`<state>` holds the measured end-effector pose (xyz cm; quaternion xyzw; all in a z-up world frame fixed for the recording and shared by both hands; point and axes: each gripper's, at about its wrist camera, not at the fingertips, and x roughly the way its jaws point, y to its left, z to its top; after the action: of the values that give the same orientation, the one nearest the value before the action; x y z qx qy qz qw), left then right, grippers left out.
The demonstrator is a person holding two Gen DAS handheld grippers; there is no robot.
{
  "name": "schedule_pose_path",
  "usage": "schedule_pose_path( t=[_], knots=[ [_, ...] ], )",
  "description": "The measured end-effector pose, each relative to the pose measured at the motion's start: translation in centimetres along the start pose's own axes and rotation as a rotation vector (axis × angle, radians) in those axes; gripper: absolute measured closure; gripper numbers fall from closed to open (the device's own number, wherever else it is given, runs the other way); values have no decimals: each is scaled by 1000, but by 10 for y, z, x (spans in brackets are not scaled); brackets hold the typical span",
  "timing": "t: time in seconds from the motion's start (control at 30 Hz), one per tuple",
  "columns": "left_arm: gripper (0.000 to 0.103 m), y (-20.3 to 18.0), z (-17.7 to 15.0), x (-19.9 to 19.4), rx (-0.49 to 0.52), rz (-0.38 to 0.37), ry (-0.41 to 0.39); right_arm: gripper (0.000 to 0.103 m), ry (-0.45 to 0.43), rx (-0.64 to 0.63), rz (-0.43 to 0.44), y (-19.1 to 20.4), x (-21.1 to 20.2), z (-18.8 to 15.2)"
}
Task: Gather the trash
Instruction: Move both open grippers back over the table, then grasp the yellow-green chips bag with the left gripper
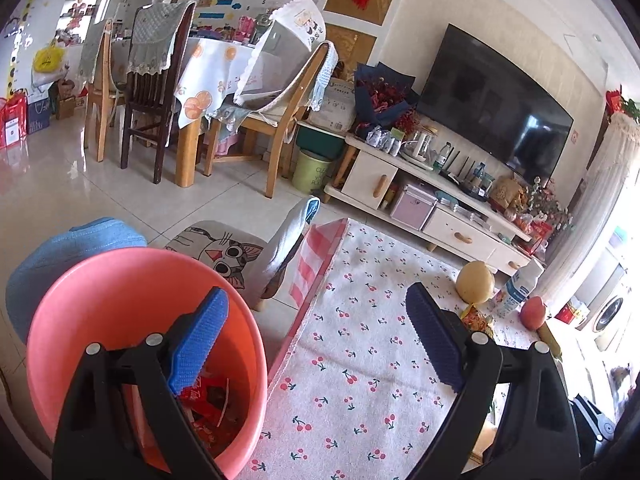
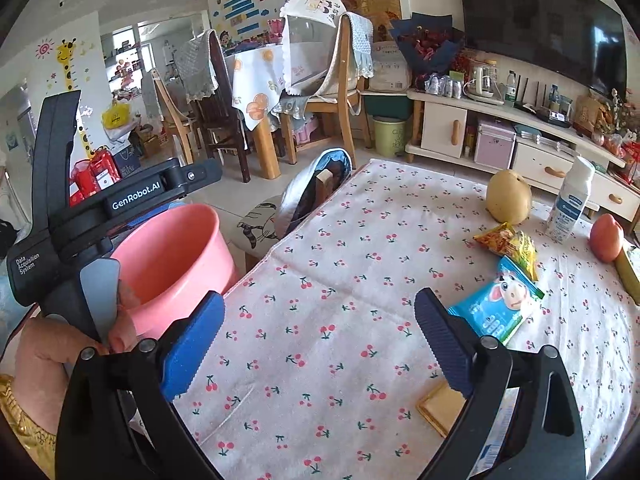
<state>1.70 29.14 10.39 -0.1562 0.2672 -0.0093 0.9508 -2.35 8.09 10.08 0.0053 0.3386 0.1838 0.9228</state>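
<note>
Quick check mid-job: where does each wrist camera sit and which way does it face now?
Left wrist: on the open left claw, angled down over the round pink plastic bucket and cherry-print tablecloth; both blue pads show.
Right wrist: on the open right claw, facing across the table at the blue snack wrapper; the left hand and left claw show.
Shared: bucket, tablecloth, yellow pear.
</note>
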Motion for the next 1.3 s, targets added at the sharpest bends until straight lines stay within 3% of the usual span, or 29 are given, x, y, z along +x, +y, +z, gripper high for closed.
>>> schedule_pose_path(
  t=[0.4,0.77,1.0,1.2,1.3],
  knots=[
    [12,-53,-14,1,167,9,-12,8,-81,130,-45,-69,-46,-8],
    [12,-107,-46,18,249,-85,91,8,-134,307,-179,-173,-87,-18],
    [12,-139,-64,50,177,-155,297,8,-104,500,-253,-252,-97,-40],
    [12,-178,-67,88,43,-247,422,8,-84,595,-204,-281,-98,-51],
    [12,-205,-66,116,-13,-247,473,8,-76,588,-181,-282,-97,-51]
  ],
)
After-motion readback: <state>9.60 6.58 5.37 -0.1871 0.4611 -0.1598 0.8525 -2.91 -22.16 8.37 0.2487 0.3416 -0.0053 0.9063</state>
